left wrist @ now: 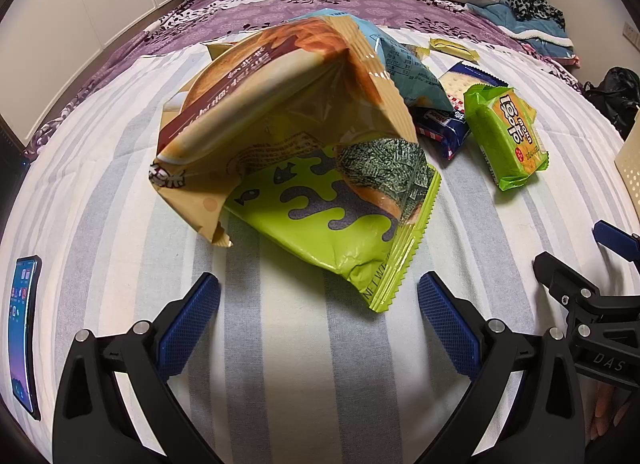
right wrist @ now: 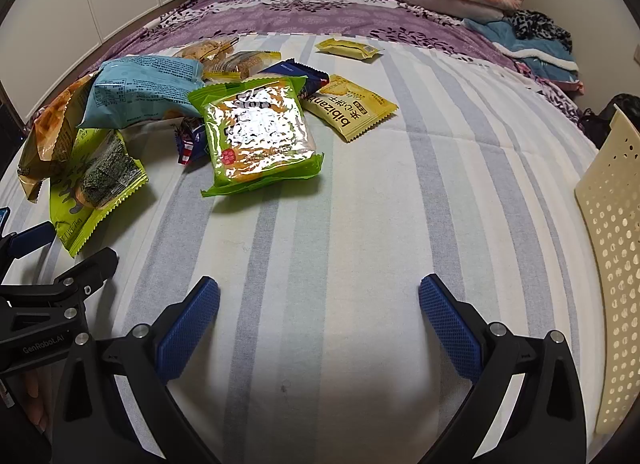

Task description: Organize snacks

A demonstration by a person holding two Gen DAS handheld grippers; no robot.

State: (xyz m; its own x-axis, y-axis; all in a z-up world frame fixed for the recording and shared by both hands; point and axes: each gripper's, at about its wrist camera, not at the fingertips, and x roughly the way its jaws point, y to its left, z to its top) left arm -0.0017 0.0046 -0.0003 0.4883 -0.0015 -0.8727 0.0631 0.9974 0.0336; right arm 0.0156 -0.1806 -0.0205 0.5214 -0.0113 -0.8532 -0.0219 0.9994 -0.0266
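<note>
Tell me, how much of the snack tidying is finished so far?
Nothing looks done yet. The cream basket shows only its perforated wall, and every packet in view lies on the striped sheet. Both the left gripper and right gripper have jaws open and hold nothing. The seaweed packet lies just ahead of the left one. All the sorting is left.

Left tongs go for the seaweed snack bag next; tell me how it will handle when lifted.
The seaweed snack bag looks crinkly, so probably floppy and light. Its glossy film may slip between the pads. The tan bag leans on it, so lifting will likely topple that.
</note>
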